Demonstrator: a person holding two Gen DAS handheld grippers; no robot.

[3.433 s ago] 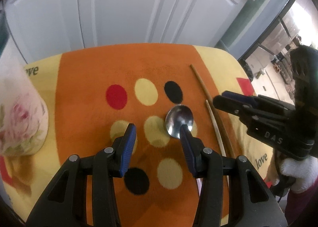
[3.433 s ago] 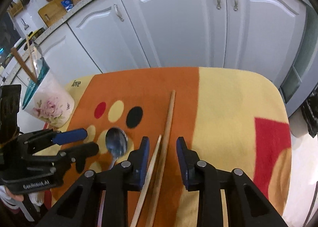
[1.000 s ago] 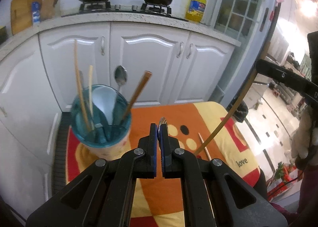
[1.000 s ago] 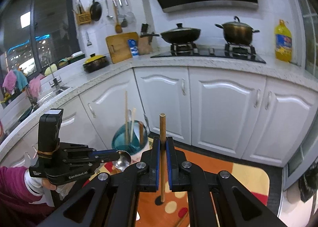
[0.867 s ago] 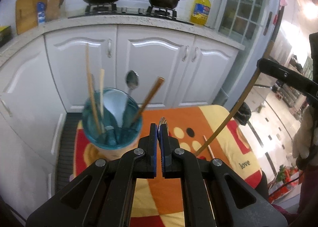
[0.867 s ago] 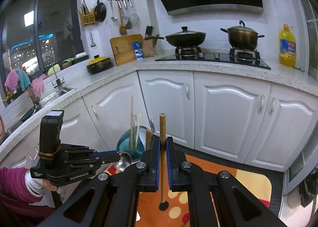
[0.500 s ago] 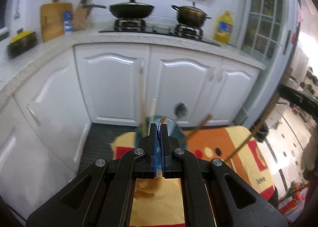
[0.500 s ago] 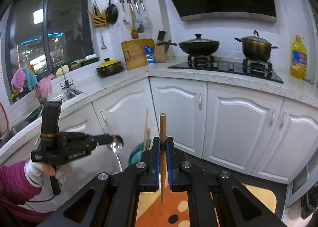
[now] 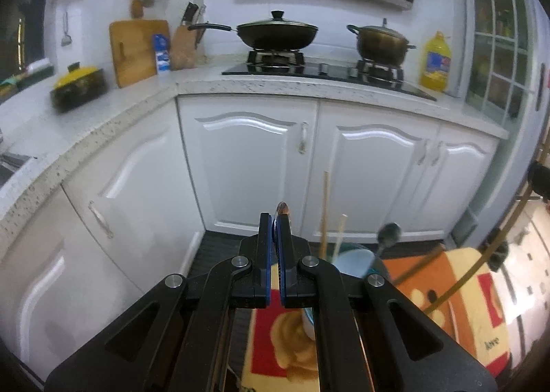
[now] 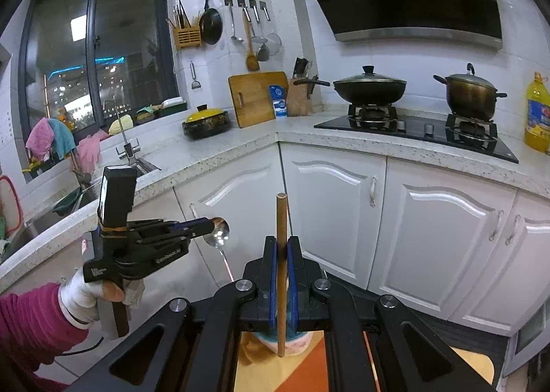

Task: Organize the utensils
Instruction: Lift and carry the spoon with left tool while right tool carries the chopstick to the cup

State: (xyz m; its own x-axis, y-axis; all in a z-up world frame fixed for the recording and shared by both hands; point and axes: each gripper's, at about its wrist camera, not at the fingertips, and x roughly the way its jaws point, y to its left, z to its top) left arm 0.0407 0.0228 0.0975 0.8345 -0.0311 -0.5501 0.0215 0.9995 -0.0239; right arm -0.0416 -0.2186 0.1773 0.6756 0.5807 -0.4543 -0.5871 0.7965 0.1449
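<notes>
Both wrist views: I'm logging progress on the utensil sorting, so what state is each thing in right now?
Left gripper: shut on the spoon.
Spoon: lifted, bowl up, handle hanging down.
Right gripper: shut on the chopstick.
Chopstick: upright, held in the air.
Cup: standing on the mat, already holding sticks and another spoon.
Wok: lid on.
Pot: lid on.
Cabinet doors: closed.

Spoon [image 10: 217,236] and chopstick [image 10: 281,254] now airborne

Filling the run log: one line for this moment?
left gripper: shut on metal spoon | right gripper: shut on wooden chopstick | blue utensil cup: below, both lifted
</notes>
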